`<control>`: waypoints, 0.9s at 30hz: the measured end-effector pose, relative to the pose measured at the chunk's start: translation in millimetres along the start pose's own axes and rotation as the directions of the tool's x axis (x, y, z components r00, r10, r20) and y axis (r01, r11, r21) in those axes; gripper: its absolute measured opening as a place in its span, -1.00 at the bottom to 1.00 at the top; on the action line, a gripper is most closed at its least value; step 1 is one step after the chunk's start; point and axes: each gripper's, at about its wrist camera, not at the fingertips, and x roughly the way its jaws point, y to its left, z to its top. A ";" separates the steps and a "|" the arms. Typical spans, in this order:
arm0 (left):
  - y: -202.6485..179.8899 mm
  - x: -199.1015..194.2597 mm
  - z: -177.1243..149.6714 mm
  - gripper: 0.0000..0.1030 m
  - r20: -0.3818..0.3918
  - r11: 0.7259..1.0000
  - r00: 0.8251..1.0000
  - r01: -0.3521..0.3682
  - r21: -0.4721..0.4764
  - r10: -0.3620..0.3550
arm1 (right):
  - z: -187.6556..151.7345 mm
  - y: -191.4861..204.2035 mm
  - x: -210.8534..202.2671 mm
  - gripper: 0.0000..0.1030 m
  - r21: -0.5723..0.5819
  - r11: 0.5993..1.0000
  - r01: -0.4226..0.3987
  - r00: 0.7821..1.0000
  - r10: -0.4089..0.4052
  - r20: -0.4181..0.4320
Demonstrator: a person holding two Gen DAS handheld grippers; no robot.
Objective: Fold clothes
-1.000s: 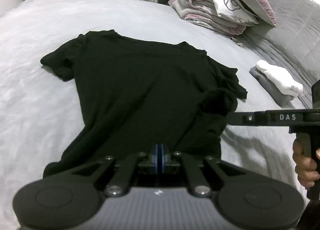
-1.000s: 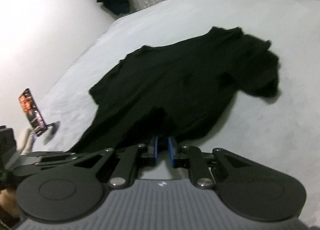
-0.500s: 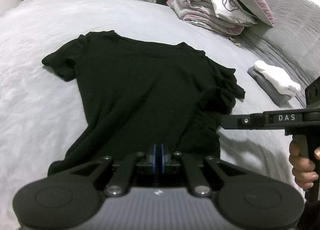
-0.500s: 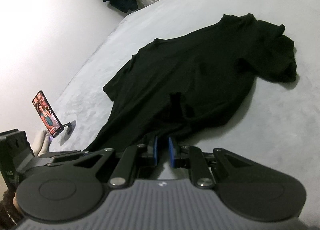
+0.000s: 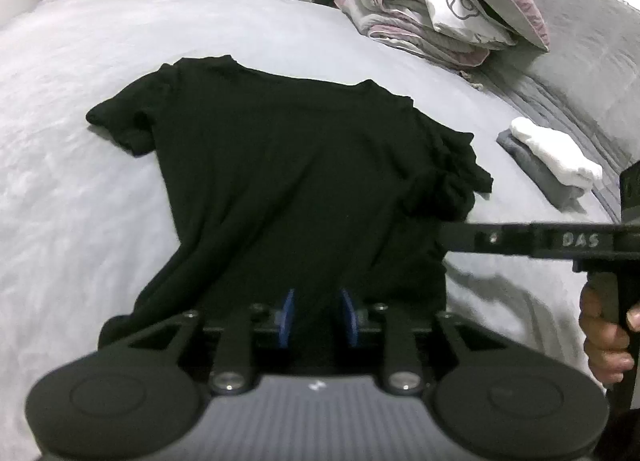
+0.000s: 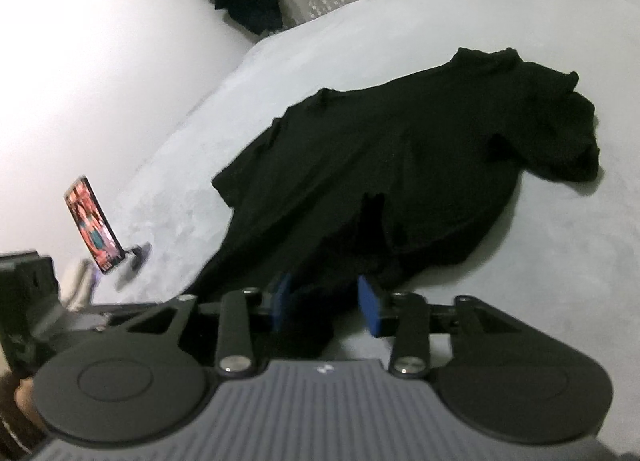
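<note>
Black T-shirt (image 5: 296,181) lies spread on the grey bed (image 5: 72,189), collar at the far end, hem at the near edge. Left claw (image 5: 316,317) sits at that hem, its blue pads apart and opening, dark cloth lying loose between them. Right claw (image 6: 325,307) is at the hem's other corner, also parting, fabric between its pads but not pinched. Folded clothes (image 5: 548,161) lie well apart to the right.

Open grey bed (image 5: 80,189) lay left of the black T-shirt (image 5: 288,181). To its right, bare cover separated it from a small folded stack (image 5: 548,165); piled bedding (image 5: 440,13) blocked the far right. A propped phone (image 6: 94,227) stood near left.
</note>
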 end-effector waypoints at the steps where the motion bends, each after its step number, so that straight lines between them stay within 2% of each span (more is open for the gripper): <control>1: 0.7 -0.2 -0.5 -0.44 0.000 1.000 1.000 0.000 0.002 0.000 | -1.0 1.7 1.3 -0.61 -0.013 1.000 0.011 1.000 -0.011 -0.008; 3: 2.0 -0.6 -1.5 -0.42 0.001 1.000 1.000 0.000 0.006 0.000 | -2.6 2.9 -0.1 -0.89 -0.025 1.000 0.012 1.000 -0.012 -0.012; 14: 11.0 -6.5 -7.8 -0.39 -0.001 1.000 1.000 -0.008 0.005 0.008 | -12.5 12.3 -51.1 -0.92 -0.085 0.996 0.036 0.999 -0.033 0.039; 22: 10.6 -8.2 -9.1 -0.38 -0.001 1.000 1.000 -0.018 0.014 0.018 | -24.8 4.1 -100.8 -0.92 -0.077 0.991 0.110 0.990 -0.102 0.101; 27: 8.3 -8.8 -10.5 -0.36 0.000 0.999 1.000 -0.025 0.028 0.025 | -28.2 -13.3 -121.6 -0.92 -0.026 0.984 0.174 0.978 -0.169 0.126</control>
